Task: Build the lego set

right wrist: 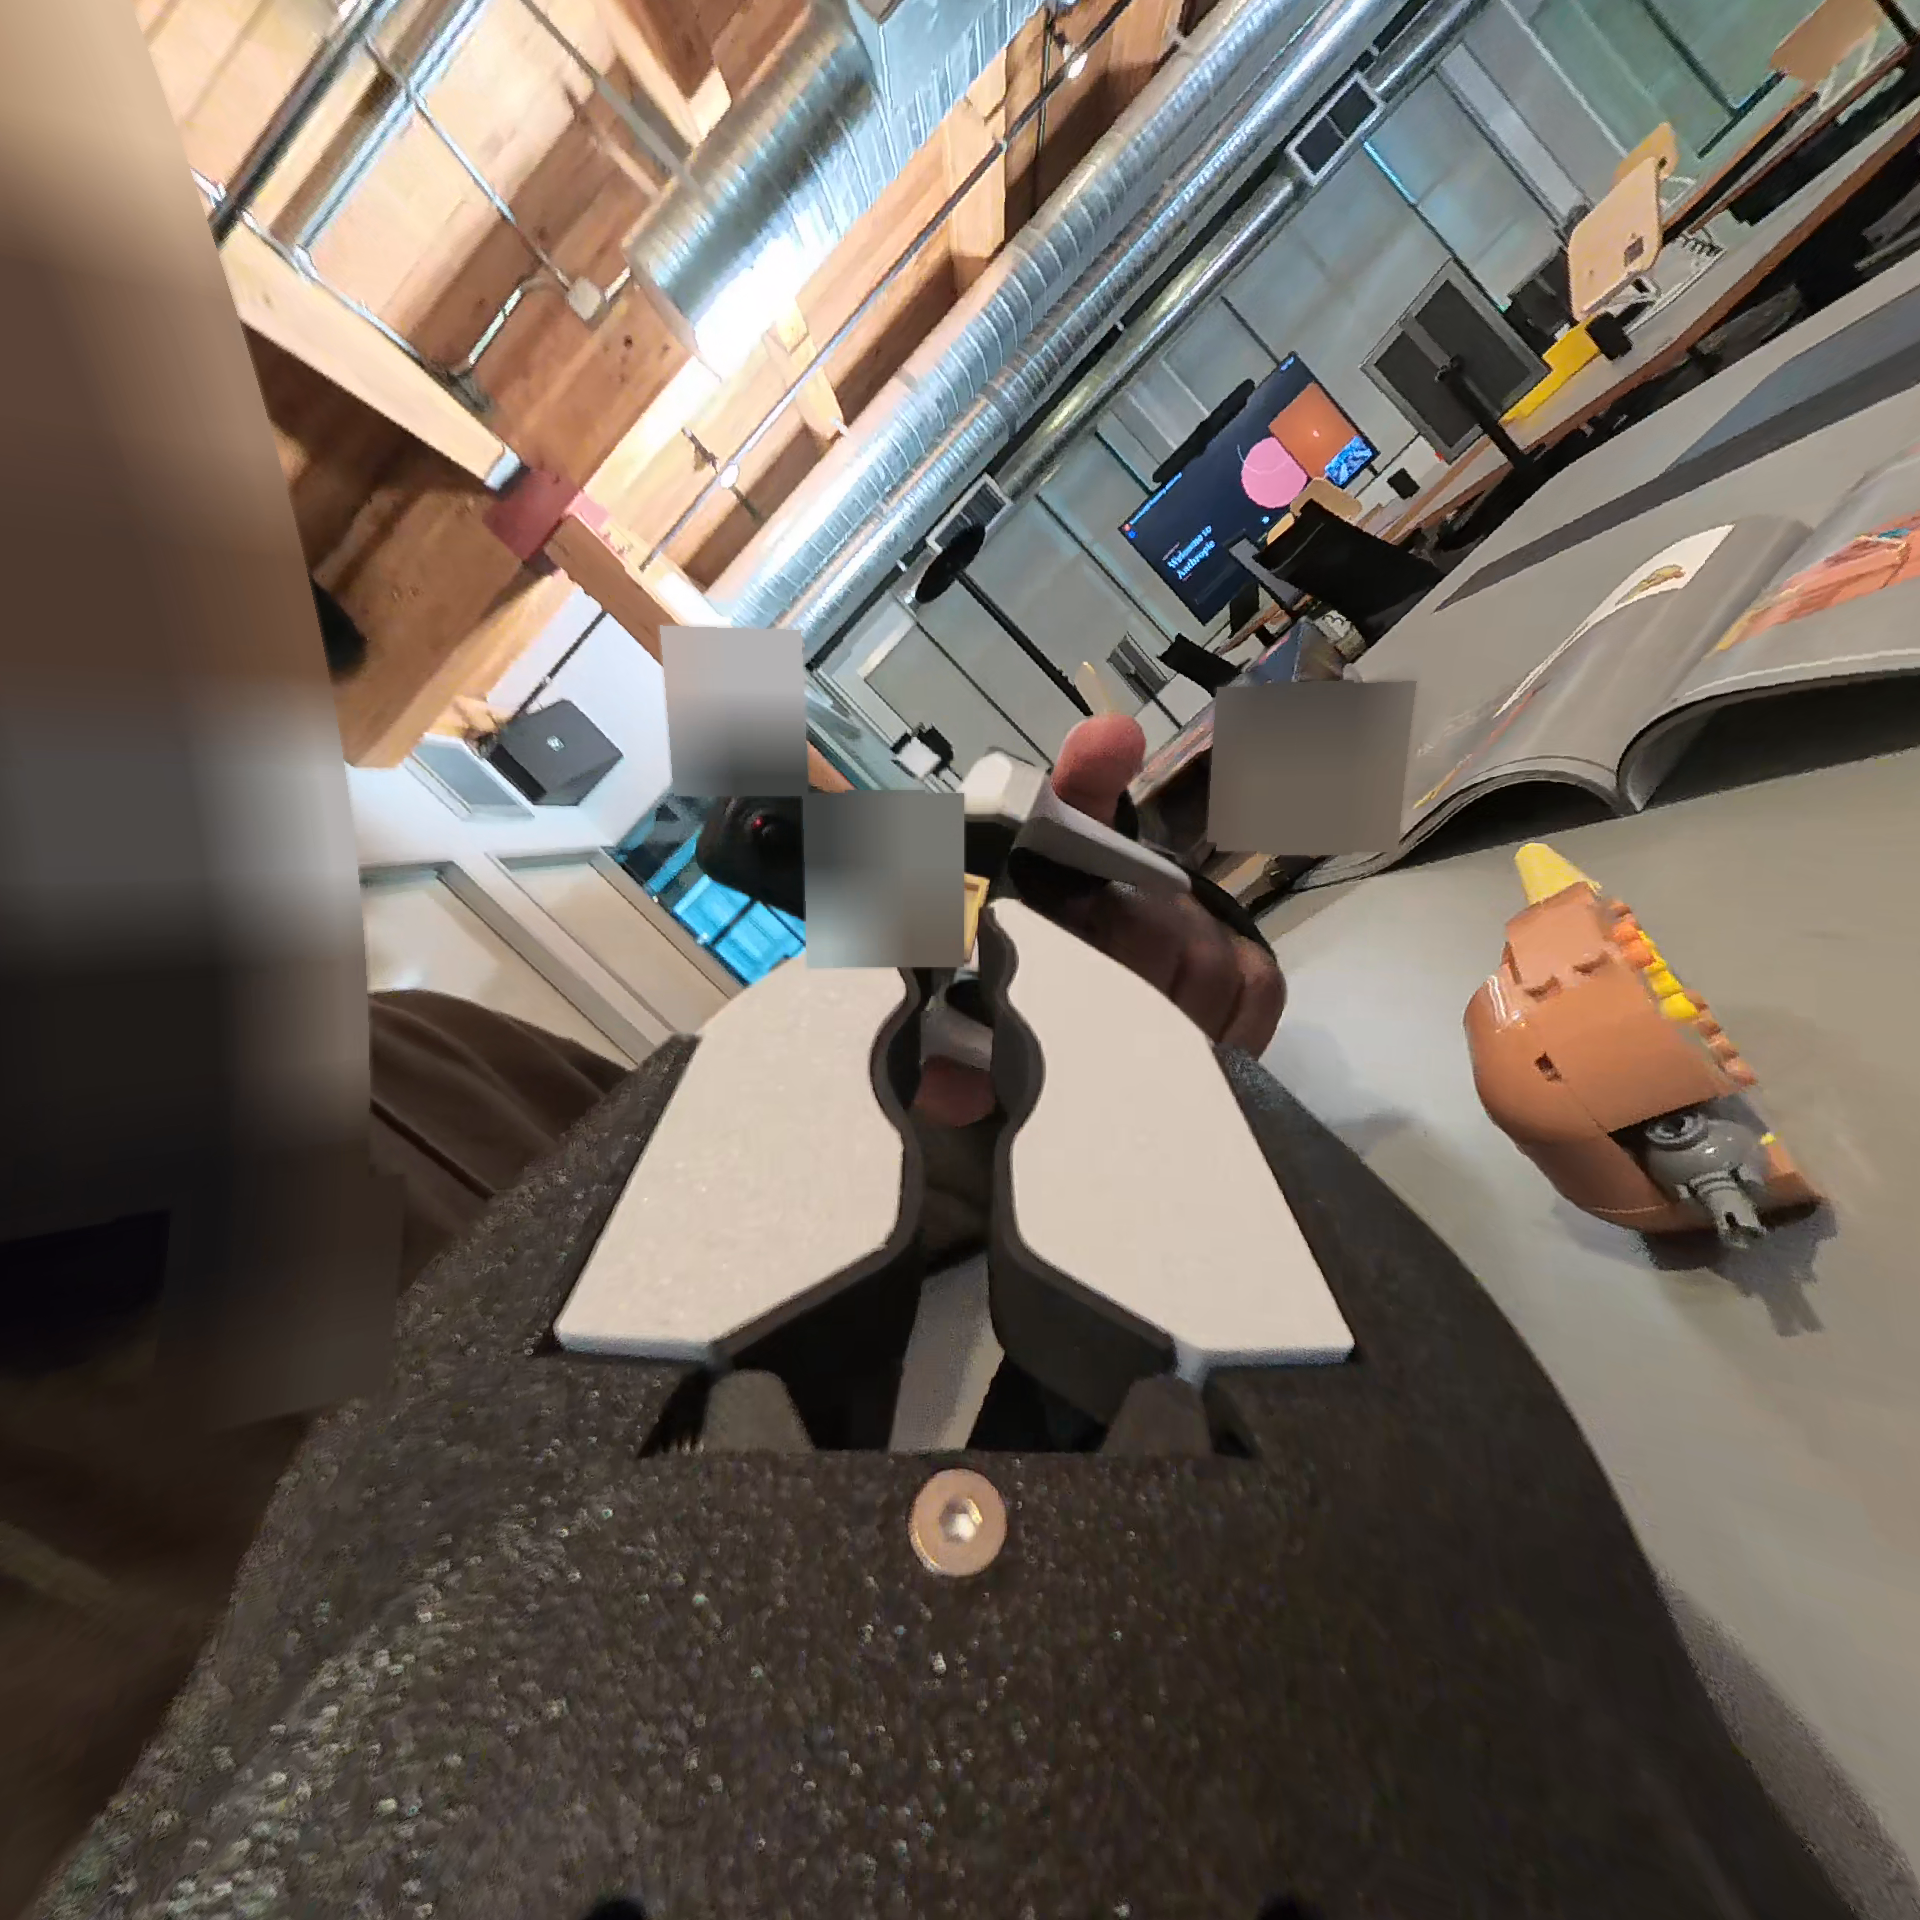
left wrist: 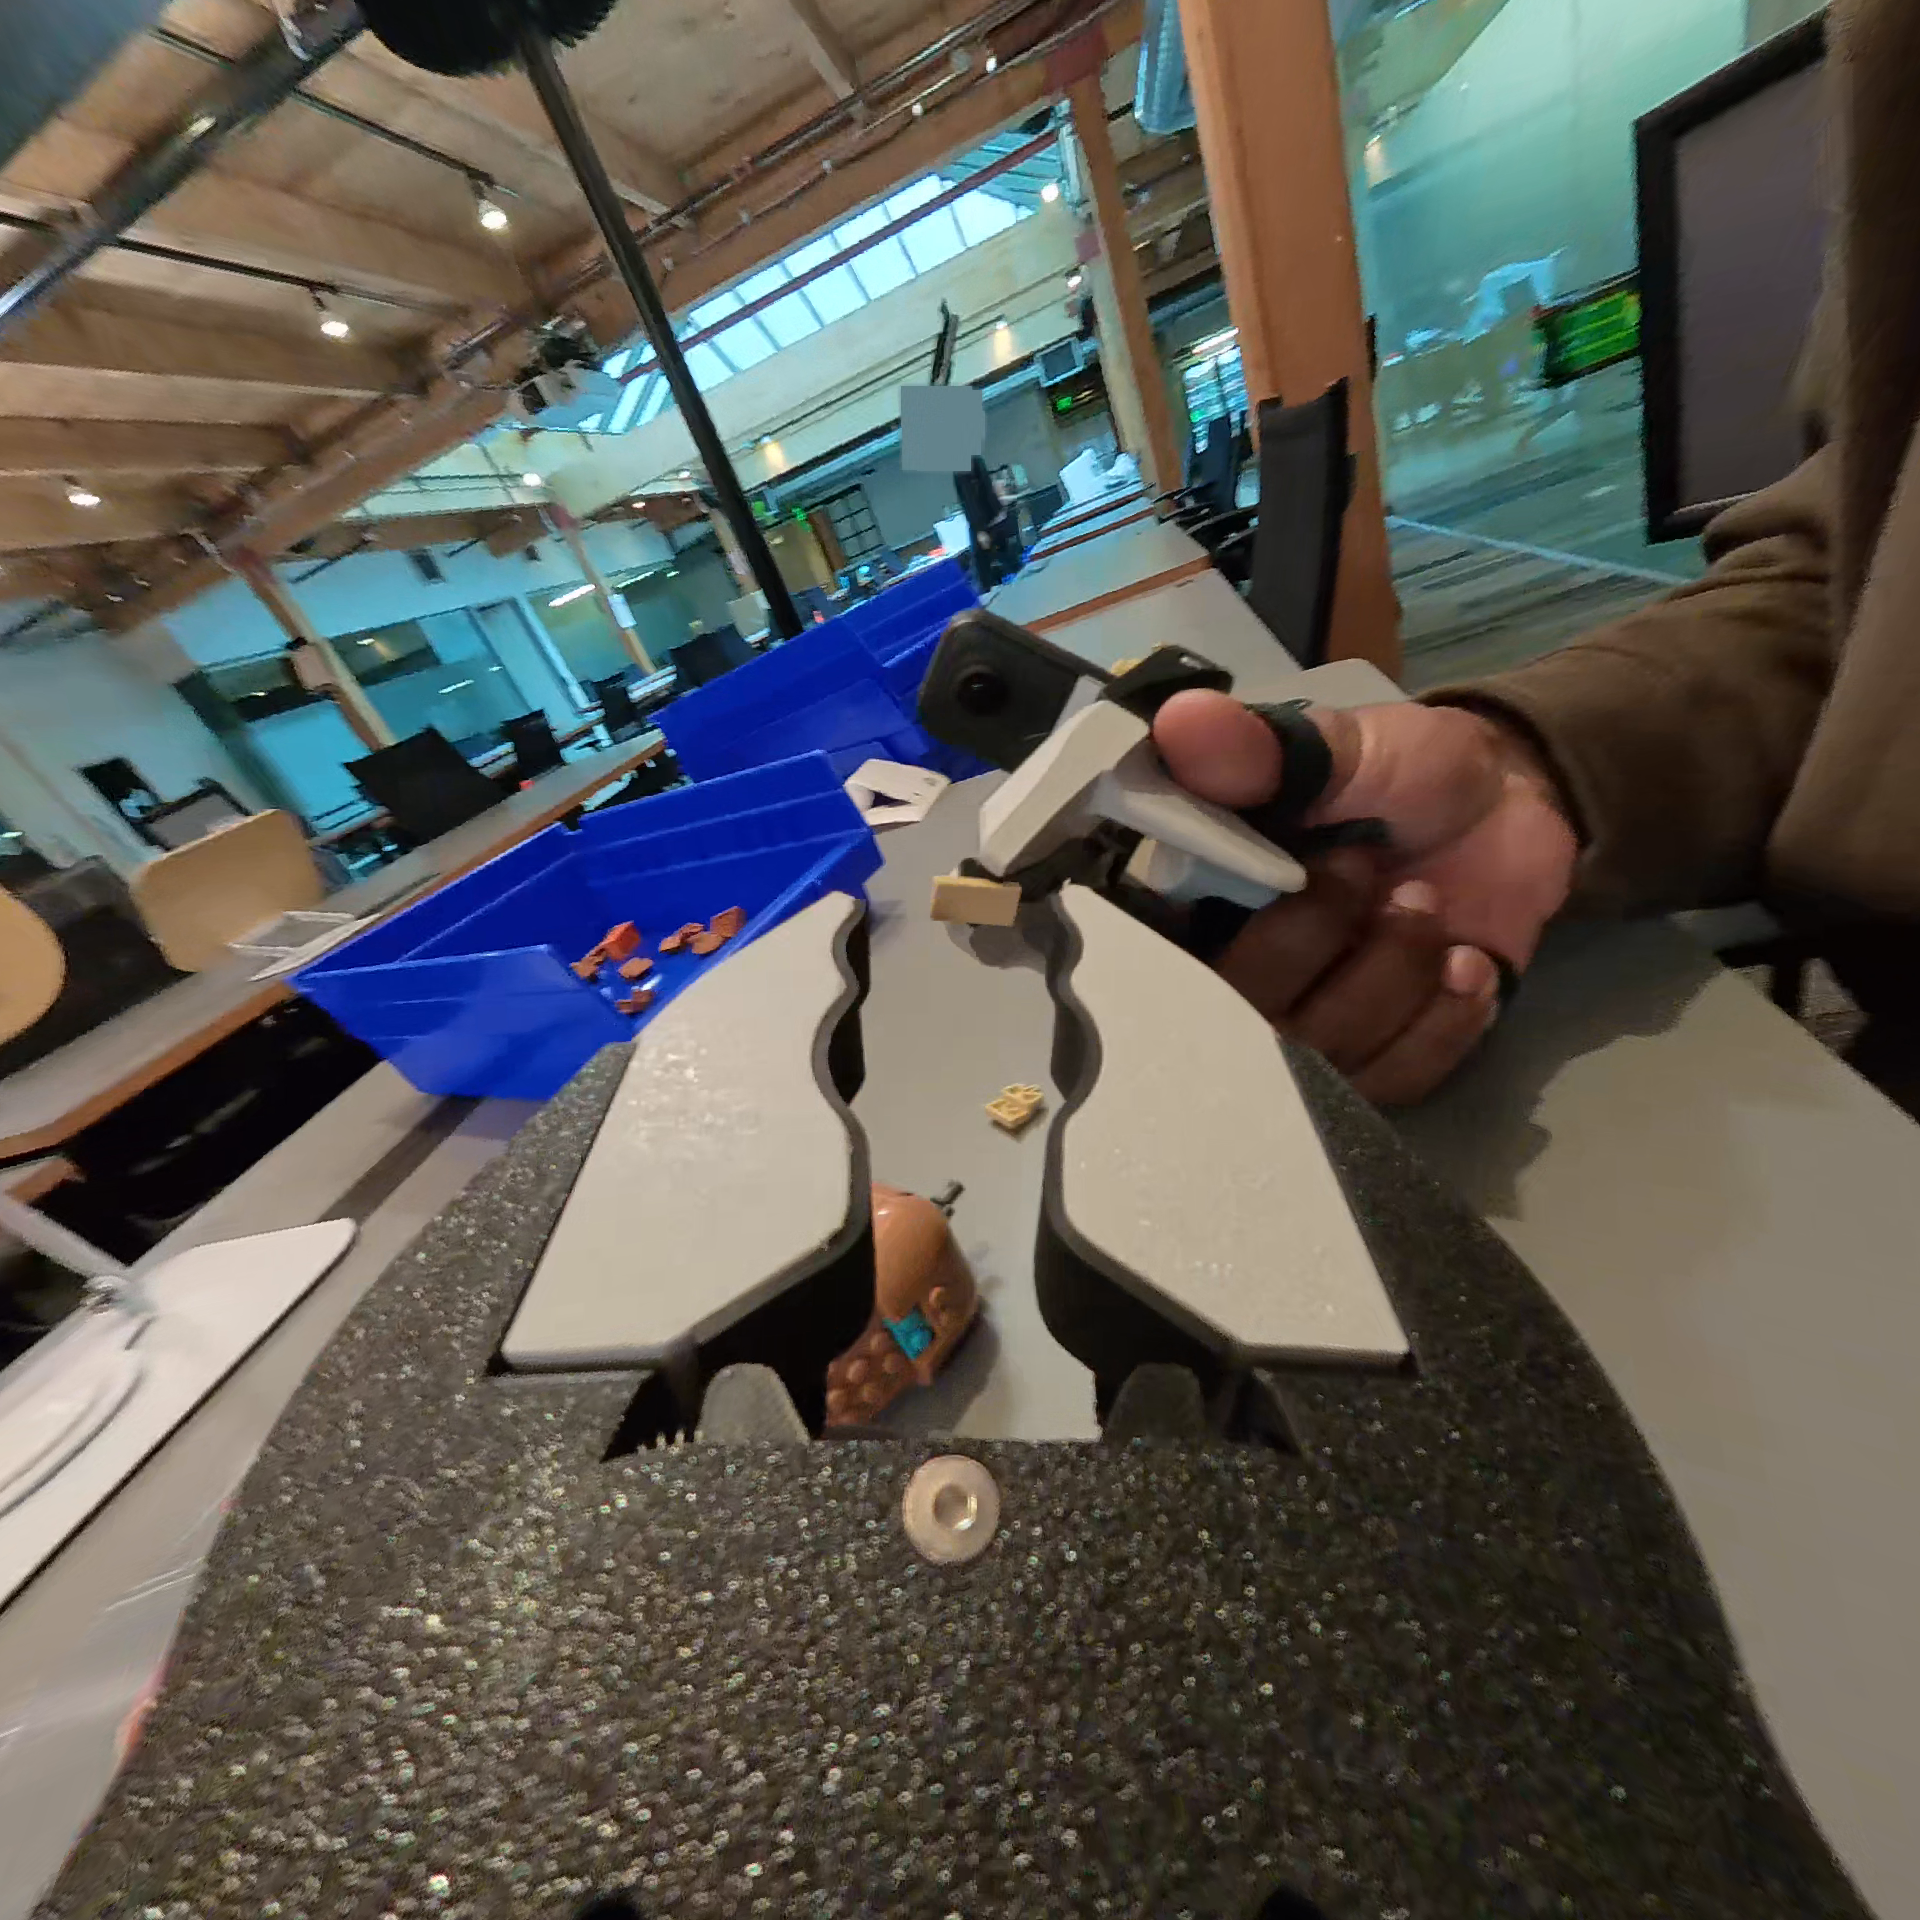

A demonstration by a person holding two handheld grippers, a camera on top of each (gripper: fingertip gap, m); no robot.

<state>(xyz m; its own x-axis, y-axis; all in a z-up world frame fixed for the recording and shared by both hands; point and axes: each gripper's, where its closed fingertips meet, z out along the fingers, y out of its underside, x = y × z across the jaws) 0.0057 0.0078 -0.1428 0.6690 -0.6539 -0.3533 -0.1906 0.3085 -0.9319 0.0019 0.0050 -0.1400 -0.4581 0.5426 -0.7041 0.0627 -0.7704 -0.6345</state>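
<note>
Left claw (left wrist: 961, 935) spread wide over brown model (left wrist: 902, 1311), right claw (left wrist: 1023, 883) clamping tan plate (left wrist: 974, 899) above table (left wrist: 1621, 1195).

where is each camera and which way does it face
Left wrist view: on the left gripper, facing forward across the grey table at blue bins and the right hand; its own jaws stand open.
Right wrist view: on the right gripper, tilted, facing the left hand and an open booklet; its own jaws pinch a tan piece.
Shared: the brown model, the tan piece and the table.
</note>
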